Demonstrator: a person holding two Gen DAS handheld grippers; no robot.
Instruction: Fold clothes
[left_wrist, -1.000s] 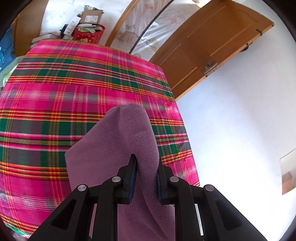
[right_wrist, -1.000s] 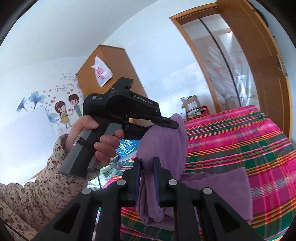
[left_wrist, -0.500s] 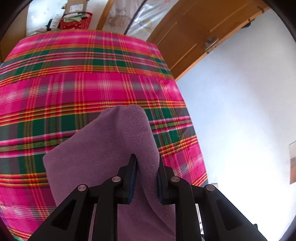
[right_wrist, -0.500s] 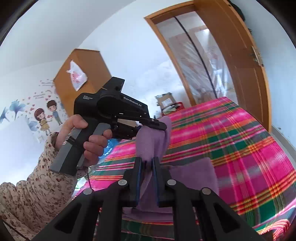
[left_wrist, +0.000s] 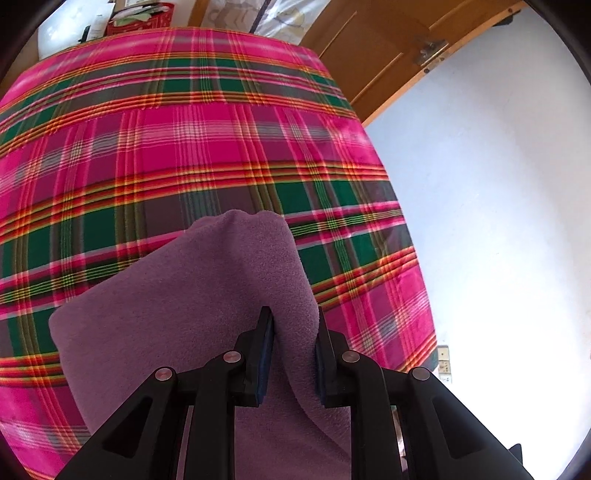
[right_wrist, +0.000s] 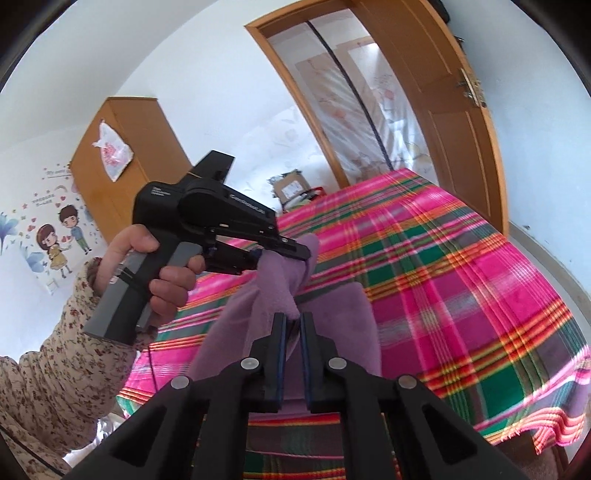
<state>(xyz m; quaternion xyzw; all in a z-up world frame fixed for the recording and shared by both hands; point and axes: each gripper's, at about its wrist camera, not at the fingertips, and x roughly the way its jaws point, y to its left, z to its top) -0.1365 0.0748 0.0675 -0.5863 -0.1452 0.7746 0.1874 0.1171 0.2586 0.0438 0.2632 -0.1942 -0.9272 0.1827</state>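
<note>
- Two grippers on one purple fleece garment (left_wrist: 177, 314), both clamped on it above the plaid bedspread (left_wrist: 184, 147).
- Right gripper (right_wrist: 291, 325): jaws nearly together and closing, a thin fold of fleece pinched between the pads.
- Left gripper (left_wrist: 291, 332): a thick bunch of the fleece fills the gap between its pads, and the fabric bulges out past the fingertips.
- Rest of the garment drapes down onto the bedspread, lying flat near its front edge.
- A hand (right_wrist: 147, 273) in a floral sleeve (right_wrist: 55, 369) holds the left gripper's handle.
- Past the bedspread's far edge: a wooden door (right_wrist: 443, 129) and a wardrobe (right_wrist: 136, 155).
</note>
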